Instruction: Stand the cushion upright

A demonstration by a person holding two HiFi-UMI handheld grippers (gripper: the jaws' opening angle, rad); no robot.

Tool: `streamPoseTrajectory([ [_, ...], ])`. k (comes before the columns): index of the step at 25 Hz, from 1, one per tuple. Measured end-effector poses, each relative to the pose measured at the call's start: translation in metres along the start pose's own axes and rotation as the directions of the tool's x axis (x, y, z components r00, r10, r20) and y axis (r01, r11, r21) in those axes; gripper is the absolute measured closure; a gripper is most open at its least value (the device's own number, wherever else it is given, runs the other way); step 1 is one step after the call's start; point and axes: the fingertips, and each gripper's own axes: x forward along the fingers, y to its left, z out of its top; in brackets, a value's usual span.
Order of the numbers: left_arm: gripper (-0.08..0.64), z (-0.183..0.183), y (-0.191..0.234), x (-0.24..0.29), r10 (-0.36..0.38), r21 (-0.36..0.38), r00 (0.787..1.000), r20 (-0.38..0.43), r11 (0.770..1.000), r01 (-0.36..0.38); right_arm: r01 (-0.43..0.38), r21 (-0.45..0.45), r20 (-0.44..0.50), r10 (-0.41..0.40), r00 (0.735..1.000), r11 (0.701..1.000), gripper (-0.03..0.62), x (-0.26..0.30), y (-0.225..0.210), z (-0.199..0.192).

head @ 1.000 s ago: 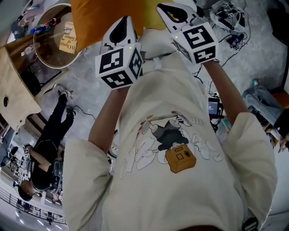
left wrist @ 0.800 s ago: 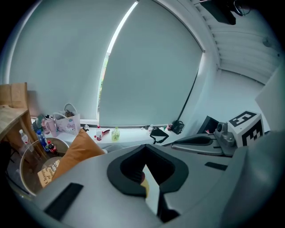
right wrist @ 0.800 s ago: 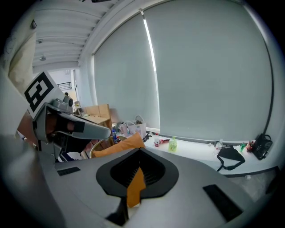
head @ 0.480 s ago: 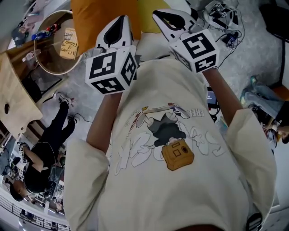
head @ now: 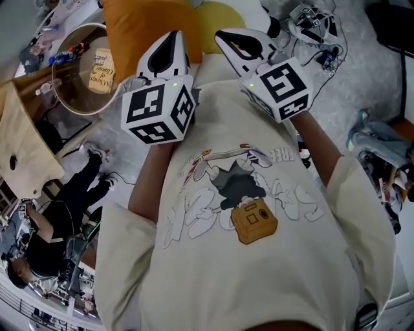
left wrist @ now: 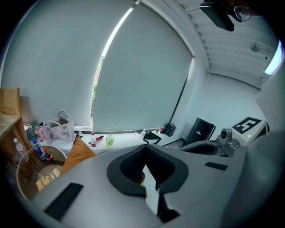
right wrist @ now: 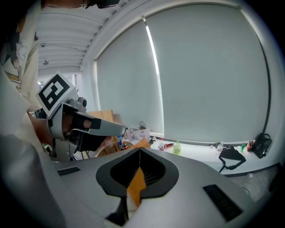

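Facing the orange cushion ahead and leftward, the nearer left gripper and the right gripper both keep jaws together.

Grey floor, strewn with cables at upper right. Round glass surface at upper left, bearing a printed card and small bottles. White window ledge with a green bottle.
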Motion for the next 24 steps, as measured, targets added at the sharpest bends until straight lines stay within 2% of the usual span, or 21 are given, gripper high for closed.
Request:
streamPoseTrajectory([
  [8,0.554,-0.001,-0.013,-0.005,-0.009,0.026,1.0,0.014,1.0,0.008,-0.001,0.028,0.015,0.001,1.0,1.0,0.568,-0.013,0.01,-0.006],
  [24,0.554,-0.009,-0.017,-0.005,-0.043,-0.011,0.999,-0.013,0.999,0.043,0.013,0.028,0.018,-0.014,1.0,1.0,0.568,-0.019,0.018,-0.006],
])
